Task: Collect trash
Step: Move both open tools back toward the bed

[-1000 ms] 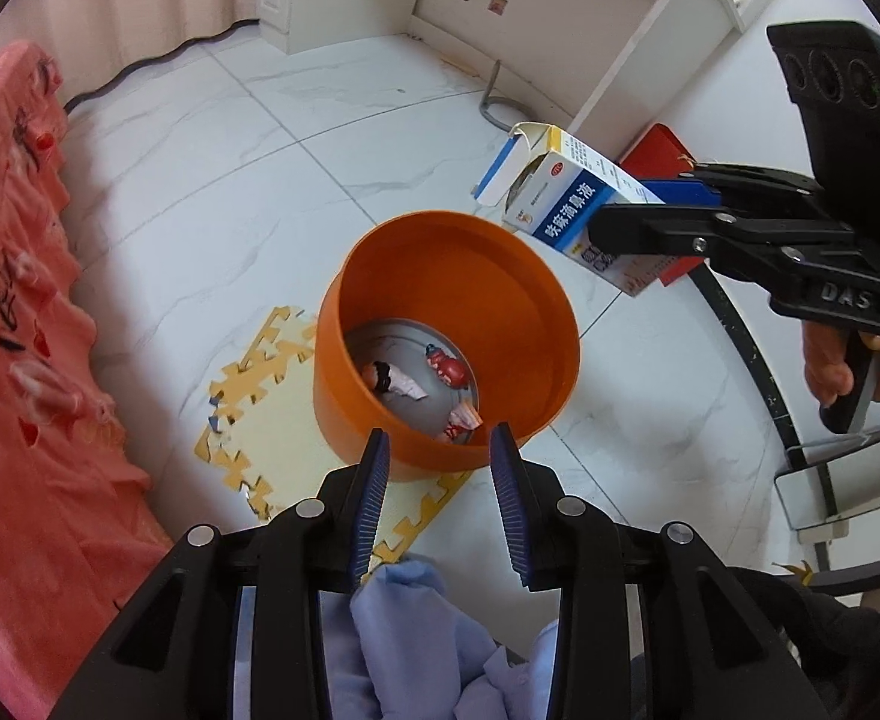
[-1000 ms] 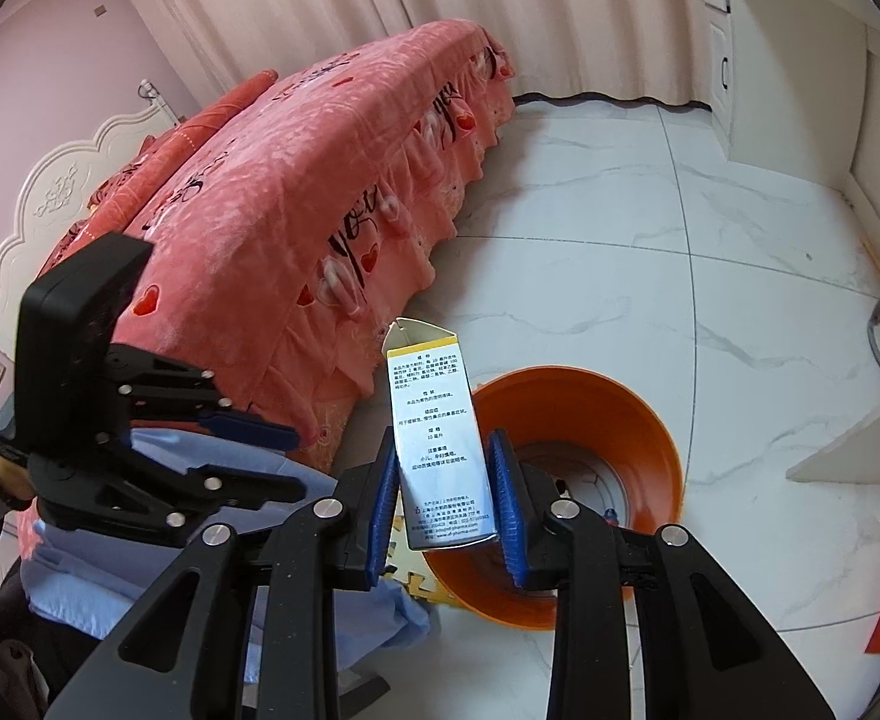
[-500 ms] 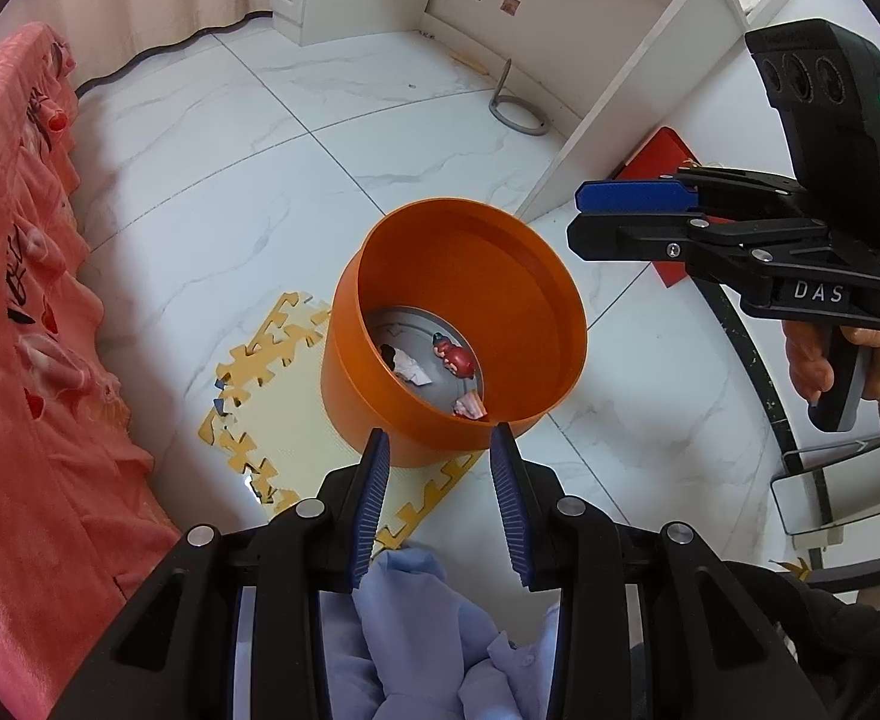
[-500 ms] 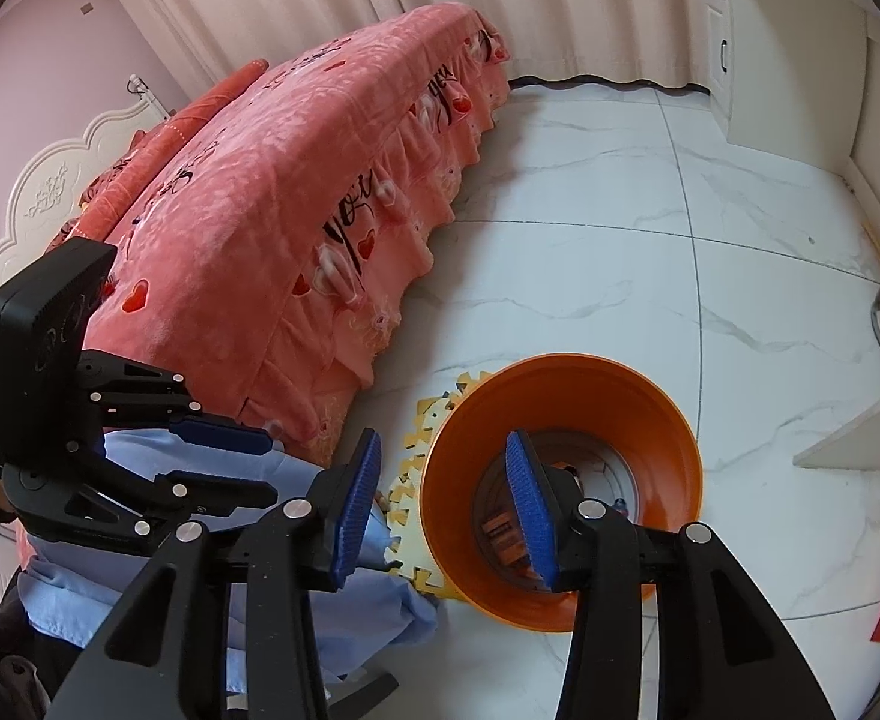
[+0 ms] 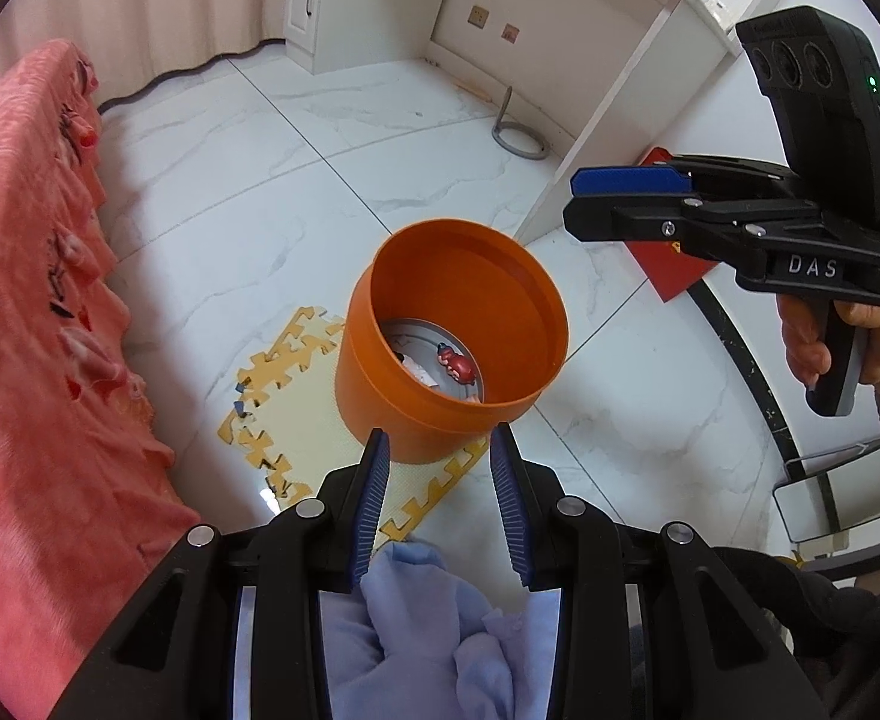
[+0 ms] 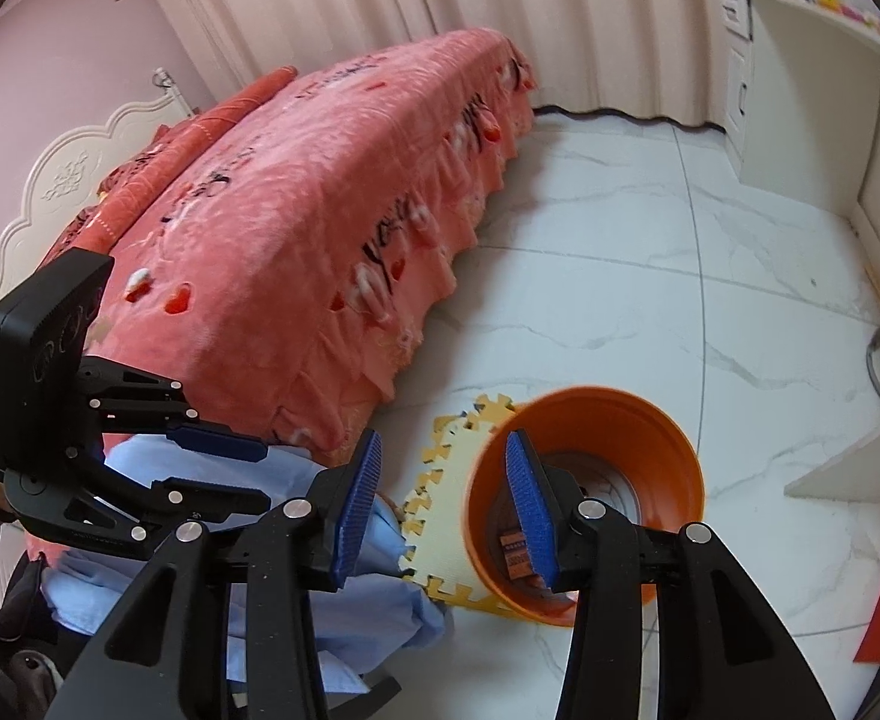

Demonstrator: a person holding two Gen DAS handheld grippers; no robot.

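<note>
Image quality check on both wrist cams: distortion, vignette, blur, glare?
Left wrist: heavy fisheye bend, dark corner vignette, orange bin sharp, pale glare patch on the floor. Right wrist: same curvature and vignette, bedspread slightly soft, gripper fingers crisp, lighting even.

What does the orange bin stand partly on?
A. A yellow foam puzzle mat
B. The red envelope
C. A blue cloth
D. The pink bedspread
A: the orange bin stands with one side on the yellow foam puzzle mat and the other on the white floor; the right wrist view shows the same.
</note>
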